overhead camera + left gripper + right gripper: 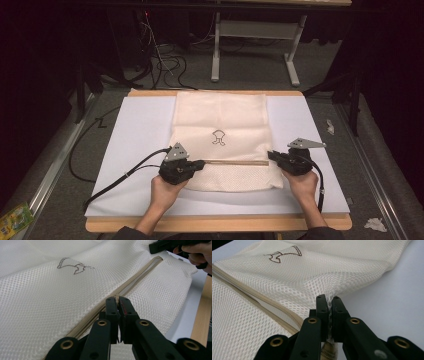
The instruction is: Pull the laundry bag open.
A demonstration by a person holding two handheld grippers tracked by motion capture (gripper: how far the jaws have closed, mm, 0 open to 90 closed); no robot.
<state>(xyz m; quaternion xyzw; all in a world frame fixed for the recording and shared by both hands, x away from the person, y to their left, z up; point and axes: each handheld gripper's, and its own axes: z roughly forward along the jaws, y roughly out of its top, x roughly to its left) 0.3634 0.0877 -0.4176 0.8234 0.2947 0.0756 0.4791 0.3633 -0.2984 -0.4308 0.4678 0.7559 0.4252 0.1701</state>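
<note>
Mesh bag [220, 125] lies flat on the worktop [140, 130], my left tongs [117, 301] clamped at its zipper [135, 282], right tongs [328, 301] pinching its edge, so I judge the zipper is still mostly closed.

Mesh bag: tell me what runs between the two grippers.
In the high view, the tan zipper of the mesh bag spans from the left gripper to the right gripper.
</note>
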